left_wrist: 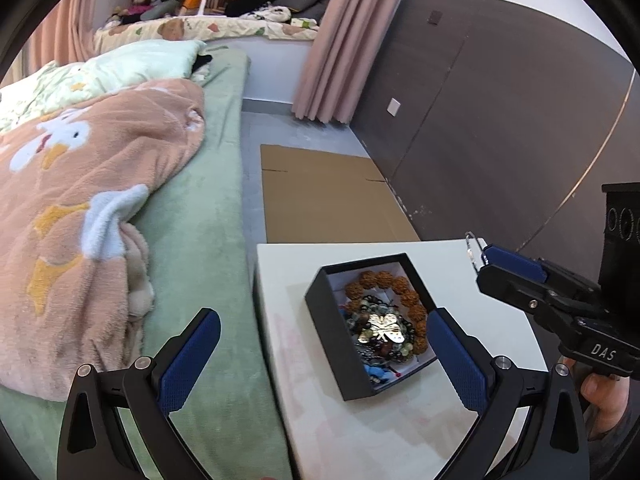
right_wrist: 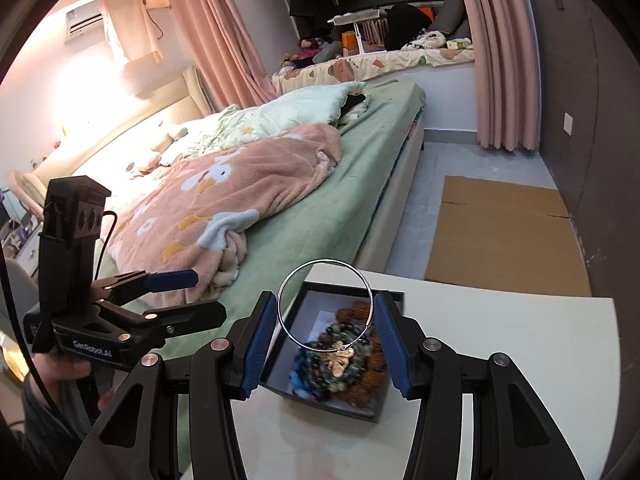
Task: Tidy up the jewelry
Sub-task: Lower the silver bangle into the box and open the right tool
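Over white table [right_wrist: 500, 360], right tongs [right_wrist: 326, 344] clasp silver bangle [right_wrist: 326, 300]; left tongs [left_wrist: 324, 356] gape.

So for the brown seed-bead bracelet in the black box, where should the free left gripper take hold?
Best bet is the far arc of the brown bead bracelet, coming straight down from above with the left gripper. That arc lies exposed by the box wall; the nearer part is buried under darker beads and the gold butterfly piece.
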Tool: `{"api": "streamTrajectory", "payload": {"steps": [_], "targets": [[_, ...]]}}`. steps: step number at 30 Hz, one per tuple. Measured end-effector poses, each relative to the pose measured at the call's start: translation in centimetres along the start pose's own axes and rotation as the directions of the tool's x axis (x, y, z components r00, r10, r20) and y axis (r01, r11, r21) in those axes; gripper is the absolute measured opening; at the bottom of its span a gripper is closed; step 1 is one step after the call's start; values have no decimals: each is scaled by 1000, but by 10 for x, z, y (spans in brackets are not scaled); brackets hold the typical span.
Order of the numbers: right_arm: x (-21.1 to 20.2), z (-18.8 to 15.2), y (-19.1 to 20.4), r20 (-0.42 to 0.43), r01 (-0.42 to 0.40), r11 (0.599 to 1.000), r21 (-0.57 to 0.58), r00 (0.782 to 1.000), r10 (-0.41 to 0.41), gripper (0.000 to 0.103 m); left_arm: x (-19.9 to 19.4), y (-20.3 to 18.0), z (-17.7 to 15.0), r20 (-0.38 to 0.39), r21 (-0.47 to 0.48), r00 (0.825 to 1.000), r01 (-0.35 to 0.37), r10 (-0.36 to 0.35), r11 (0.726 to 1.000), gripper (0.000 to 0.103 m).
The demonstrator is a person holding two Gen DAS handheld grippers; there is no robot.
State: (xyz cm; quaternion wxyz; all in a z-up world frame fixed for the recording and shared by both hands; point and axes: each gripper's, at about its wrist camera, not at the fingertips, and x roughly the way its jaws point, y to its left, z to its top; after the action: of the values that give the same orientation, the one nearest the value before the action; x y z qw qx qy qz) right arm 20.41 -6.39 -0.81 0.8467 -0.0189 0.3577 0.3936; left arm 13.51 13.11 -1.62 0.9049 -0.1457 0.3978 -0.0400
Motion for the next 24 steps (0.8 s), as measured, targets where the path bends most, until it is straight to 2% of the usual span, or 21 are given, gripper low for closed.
{"api": "streamTrajectory", "payload": {"steps": [5, 8, 9, 11, 12, 19, 24], "targets": [[19, 2, 2, -15, 3, 1000, 14, 1000, -3, 52, 3, 11, -1, -10, -20, 1000, -7, 7, 1000, 103], [26, 0, -7, -68, 36, 997, 65, 997, -31, 54, 2, 14, -1, -8, -23, 1000, -10, 10, 1000, 103], [26, -1, -10, -69, 39, 996, 77, 997, -33, 59, 1, 14, -1, -6, -23, 1000, -9, 9, 1000, 103], [21, -4, -15, -65, 56, 994, 89, 997, -50, 97, 0, 12, -1, -2, -17, 1000, -13, 13, 1000, 103], [17, -5, -17, -57, 63, 994, 94, 997, -58, 99, 0, 11, -1, 1, -13, 1000, -15, 15, 1000, 103], [-9, -11, -32, -22, 70, 988, 137, 997, -68, 99, -1, 0, -1, 27, -20, 1000, 2, -2, 1000, 103], [-26, -16, -37, -15, 81, 985, 153, 997, -80, 103, 0, -22, -1, 10, 24, 999, 32, -33, 999, 103]]}}
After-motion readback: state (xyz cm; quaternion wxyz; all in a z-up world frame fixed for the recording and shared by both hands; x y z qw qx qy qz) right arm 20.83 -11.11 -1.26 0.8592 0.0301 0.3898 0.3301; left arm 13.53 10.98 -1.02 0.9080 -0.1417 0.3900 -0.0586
